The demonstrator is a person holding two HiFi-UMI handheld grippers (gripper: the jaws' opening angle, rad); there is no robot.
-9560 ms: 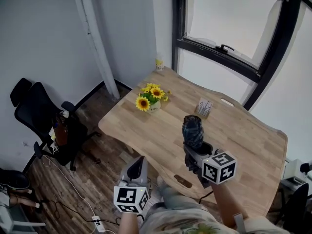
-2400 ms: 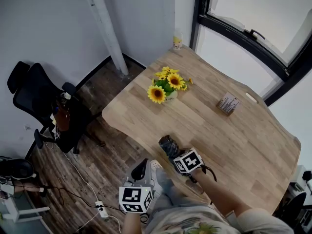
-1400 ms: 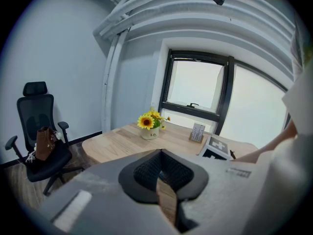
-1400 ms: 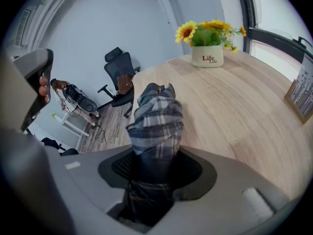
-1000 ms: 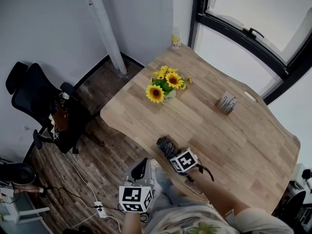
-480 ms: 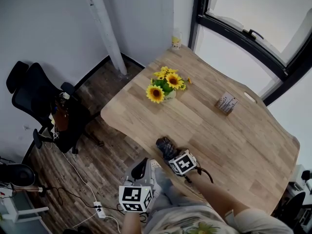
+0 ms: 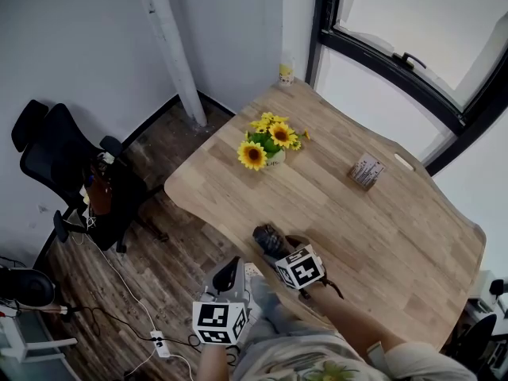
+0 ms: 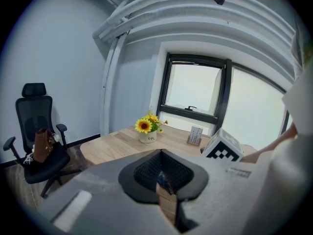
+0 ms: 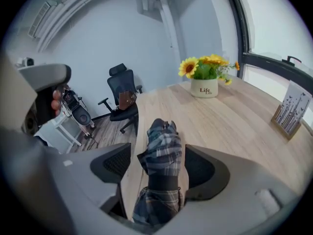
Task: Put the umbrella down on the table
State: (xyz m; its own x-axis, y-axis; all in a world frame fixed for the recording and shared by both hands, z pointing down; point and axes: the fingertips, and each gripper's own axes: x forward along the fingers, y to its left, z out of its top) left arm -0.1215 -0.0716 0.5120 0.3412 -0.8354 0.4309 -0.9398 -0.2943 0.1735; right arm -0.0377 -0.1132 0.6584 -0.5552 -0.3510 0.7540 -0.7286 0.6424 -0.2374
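The right gripper [image 9: 157, 166] is wide open. Its jaws have just been opening, and the folded plaid umbrella [image 9: 162, 143] lies between them with a gap to each pad. The umbrella rests lengthwise on the table [image 7: 373, 213], close to its near edge. To finish well, the gripper probably should pull up and back along the umbrella's line without catching the fabric, since a sideways nudge could roll it off that edge. The left gripper [image 8: 164, 177] is closed and empty, off the table.
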